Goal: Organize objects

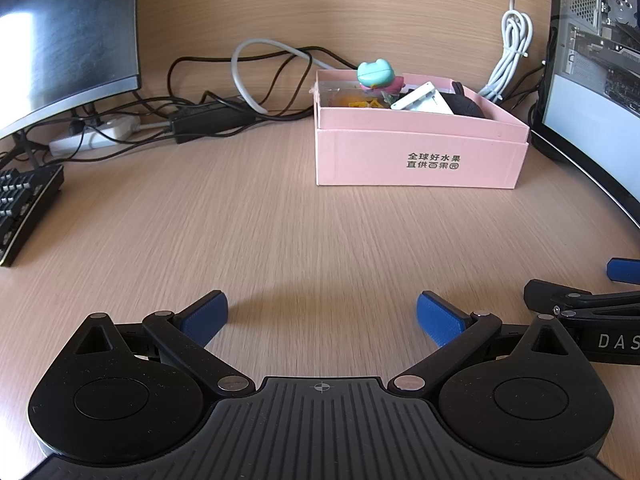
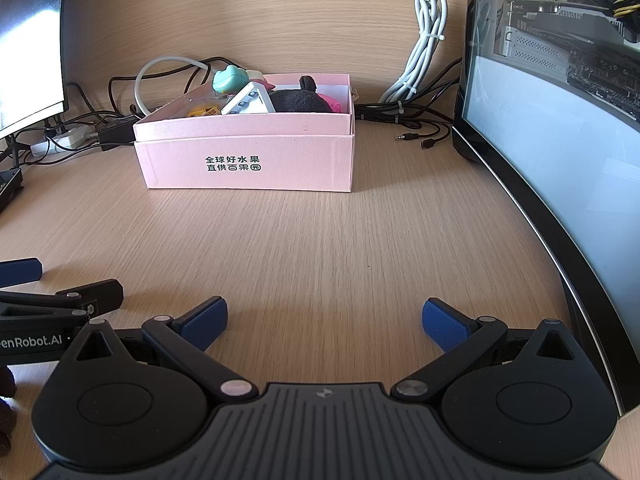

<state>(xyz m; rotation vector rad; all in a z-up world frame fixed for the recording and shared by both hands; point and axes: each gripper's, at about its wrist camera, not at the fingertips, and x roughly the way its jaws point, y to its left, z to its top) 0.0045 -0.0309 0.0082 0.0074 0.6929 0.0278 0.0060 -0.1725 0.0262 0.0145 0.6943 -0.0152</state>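
A pink cardboard box (image 1: 420, 160) stands on the wooden desk, also in the right wrist view (image 2: 248, 160). It holds a teal frog toy (image 1: 376, 73) (image 2: 229, 79), a white rectangular device (image 1: 420, 98) (image 2: 246, 100), a black plush (image 1: 466, 104) (image 2: 300, 98), and a yellow item (image 2: 204, 111). My left gripper (image 1: 322, 316) is open and empty, low over the desk well in front of the box. My right gripper (image 2: 325, 320) is open and empty beside it, its fingers showing at the right edge of the left wrist view (image 1: 622, 270).
A monitor (image 1: 60, 40) and black keyboard (image 1: 24, 208) stand at the left. A tangle of cables and a power strip (image 1: 100, 136) lies behind. A second monitor (image 2: 560, 160) stands at the right, with white cables (image 2: 424, 48) and loose plugs (image 2: 416, 138) near it.
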